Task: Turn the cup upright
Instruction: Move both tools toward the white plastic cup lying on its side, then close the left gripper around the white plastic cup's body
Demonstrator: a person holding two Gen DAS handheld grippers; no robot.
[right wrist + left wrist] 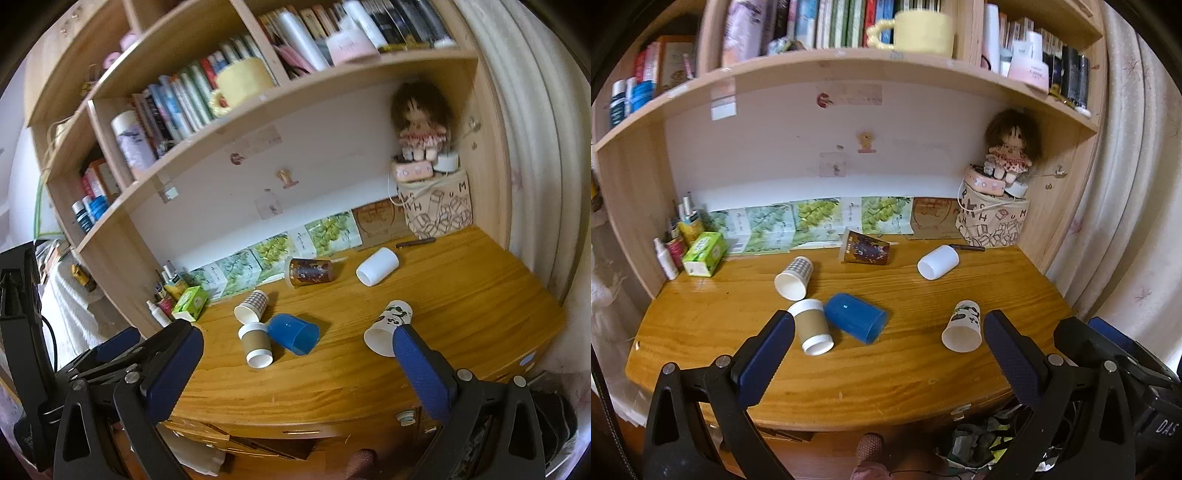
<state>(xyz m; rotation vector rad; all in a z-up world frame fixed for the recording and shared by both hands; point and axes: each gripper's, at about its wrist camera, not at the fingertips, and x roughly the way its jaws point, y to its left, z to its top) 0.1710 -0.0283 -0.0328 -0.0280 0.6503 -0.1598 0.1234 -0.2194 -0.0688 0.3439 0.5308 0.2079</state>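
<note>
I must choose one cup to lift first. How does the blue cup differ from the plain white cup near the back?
The blue cup is dark blue; the plain white cup is white all over. The blue cup's mouth points right and toward the front edge, the white cup's left. The blue cup touches a brown-sleeved cup; the white cup lies alone. Both lie on their sides.

Letters H, U, M on the printed bag (991, 221); perhaps "DAS" on black gear (1165, 426)
</note>
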